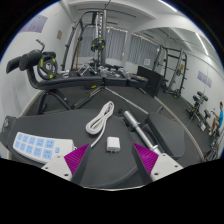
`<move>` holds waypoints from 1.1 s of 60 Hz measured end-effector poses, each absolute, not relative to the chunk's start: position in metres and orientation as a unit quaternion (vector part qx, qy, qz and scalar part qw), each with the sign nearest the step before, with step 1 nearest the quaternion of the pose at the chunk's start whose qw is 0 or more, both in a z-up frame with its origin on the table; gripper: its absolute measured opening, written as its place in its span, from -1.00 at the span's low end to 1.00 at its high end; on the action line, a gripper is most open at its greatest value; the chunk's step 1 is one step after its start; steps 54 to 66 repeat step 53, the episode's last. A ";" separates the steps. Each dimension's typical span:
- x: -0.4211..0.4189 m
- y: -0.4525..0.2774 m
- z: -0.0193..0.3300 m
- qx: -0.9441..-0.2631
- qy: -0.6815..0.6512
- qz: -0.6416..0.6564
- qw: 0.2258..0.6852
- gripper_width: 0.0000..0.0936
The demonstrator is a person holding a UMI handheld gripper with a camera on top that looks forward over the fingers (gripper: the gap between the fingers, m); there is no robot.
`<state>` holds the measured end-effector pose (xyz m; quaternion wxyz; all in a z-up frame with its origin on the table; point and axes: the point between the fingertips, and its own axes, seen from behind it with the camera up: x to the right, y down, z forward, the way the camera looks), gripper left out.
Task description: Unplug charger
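Observation:
A small white charger block (111, 144) lies on the dark table (60, 118) just ahead of my fingers, between their tips. A white coiled cable (99, 122) runs away from it across the table. My gripper (110, 156) is open, its magenta pads (76, 157) spread wide to either side of the charger without touching it. Nothing is held.
A white power strip with several pale blue sockets (32, 145) lies left of my fingers. A silver cylindrical object (136, 124) lies right of the cable. Beyond the table stand gym machines (95, 50) and a bench (30, 60).

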<state>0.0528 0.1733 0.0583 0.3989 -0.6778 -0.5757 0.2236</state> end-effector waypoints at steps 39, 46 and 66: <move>0.379 0.000 0.245 -0.666 -0.561 0.289 0.397 0.82; 0.392 -0.017 0.250 -0.659 -0.565 0.295 0.398 0.83; 0.396 -0.028 0.259 -0.650 -0.568 0.299 0.407 0.83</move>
